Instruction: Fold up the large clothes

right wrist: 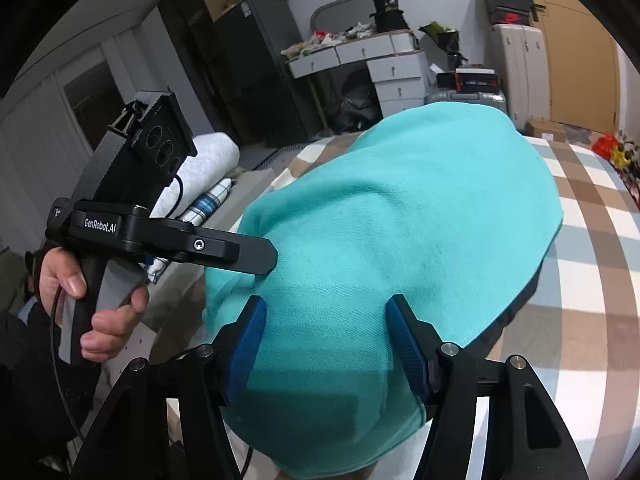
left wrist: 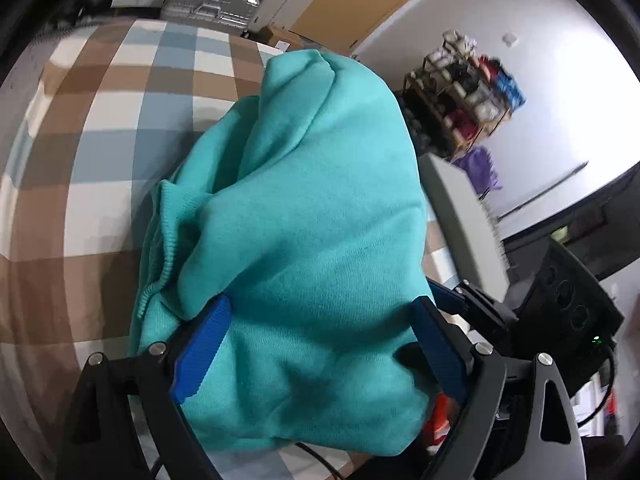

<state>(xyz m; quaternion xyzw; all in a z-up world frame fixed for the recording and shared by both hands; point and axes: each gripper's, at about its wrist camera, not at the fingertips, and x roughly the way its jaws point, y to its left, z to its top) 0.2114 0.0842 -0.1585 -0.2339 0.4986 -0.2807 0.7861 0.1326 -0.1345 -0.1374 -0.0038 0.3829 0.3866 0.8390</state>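
A teal sweatshirt [left wrist: 312,208] lies bunched in a thick heap on the checked bedspread [left wrist: 104,120]; its ribbed hem shows at the left. My left gripper [left wrist: 320,340] stands open and wide, with the cloth bulging between its blue pads [left wrist: 204,344]. In the right wrist view the sweatshirt [right wrist: 400,216] fills the gap of my right gripper [right wrist: 328,344], whose pads [right wrist: 248,344] press on a thick fold from both sides. My left gripper [right wrist: 268,258] shows there from the side, held by a hand [right wrist: 96,320], its fingertip against the cloth's left edge.
The checked bedspread [right wrist: 592,264] stretches to the right of the heap. A pillow and folded fabric [right wrist: 208,184] lie past the bed's left side. Suitcases [right wrist: 516,68], a white drawer desk [right wrist: 376,60] and a shoe rack [left wrist: 464,100] stand around the bed.
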